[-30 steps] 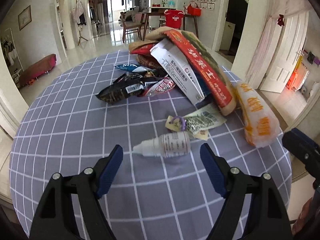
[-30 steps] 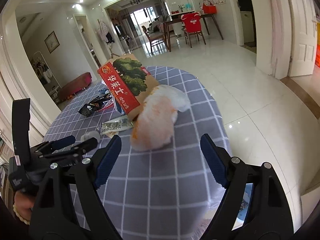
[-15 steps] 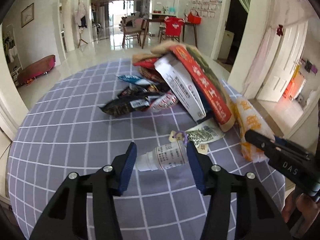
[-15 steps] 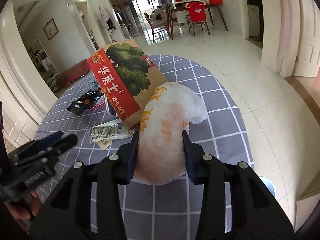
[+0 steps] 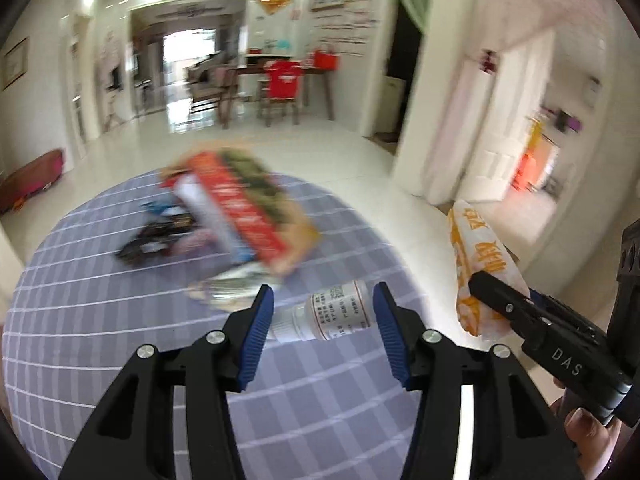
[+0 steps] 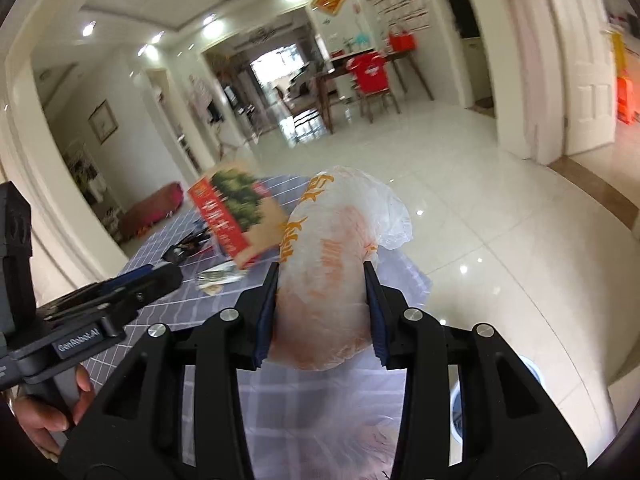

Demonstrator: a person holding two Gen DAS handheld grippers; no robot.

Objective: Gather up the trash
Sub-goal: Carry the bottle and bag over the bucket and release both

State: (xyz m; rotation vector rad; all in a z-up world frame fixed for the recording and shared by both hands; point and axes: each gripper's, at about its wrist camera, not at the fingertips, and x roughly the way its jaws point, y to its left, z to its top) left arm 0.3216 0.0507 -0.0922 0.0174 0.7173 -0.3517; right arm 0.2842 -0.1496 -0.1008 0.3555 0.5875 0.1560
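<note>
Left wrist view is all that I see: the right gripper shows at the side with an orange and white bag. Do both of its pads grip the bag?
Observer: Yes. In the right wrist view the right gripper has one pad pressing on each side of the orange and white bag.
Operator: Is a bin near it?
Observer: Possibly. A round white thing with a bluish rim stands on the floor beside the table. I cannot tell whether it is a bin.
Operator: And the bag's far end?
Observer: Loose clear plastic bunches there, beyond the pads.
</note>
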